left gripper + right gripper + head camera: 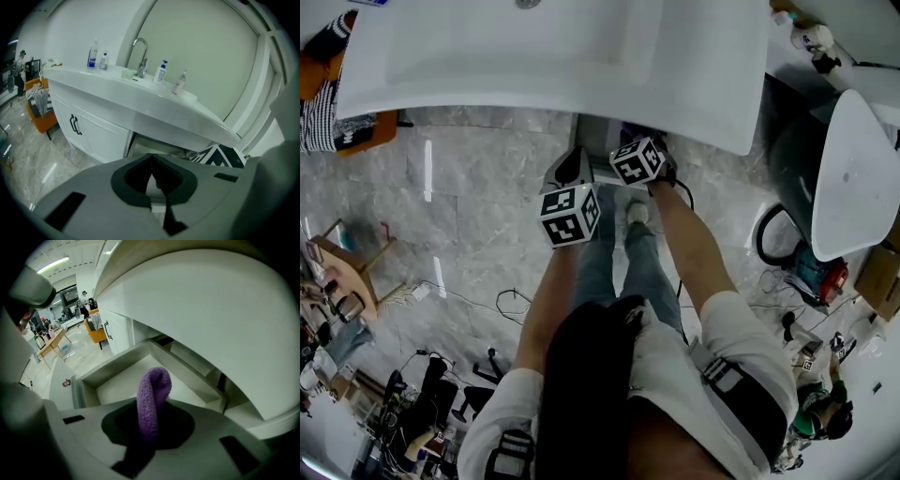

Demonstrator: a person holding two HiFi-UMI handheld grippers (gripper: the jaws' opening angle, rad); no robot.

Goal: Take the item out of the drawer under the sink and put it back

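A purple fuzzy cloth (153,397) sticks up from between the jaws of my right gripper (151,430), which is shut on it. The cloth hangs just above the open drawer (123,380), a pale box pulled out under the white sink counter (201,319). My left gripper (151,158) is shut with nothing in it, pointing at the drawer opening (147,146) below the counter (140,101). In the head view both marker cubes, left (570,214) and right (637,161), sit close together at the counter's front edge (675,127). The counter hides the drawer there.
On the counter stand a faucet (141,56) and bottles (93,54) (161,71). A cabinet door with black handles (75,124) lies left of the drawer. An orange chair (41,105) stands further left. A white rounded fixture (853,178) and cables (773,234) are at the right.
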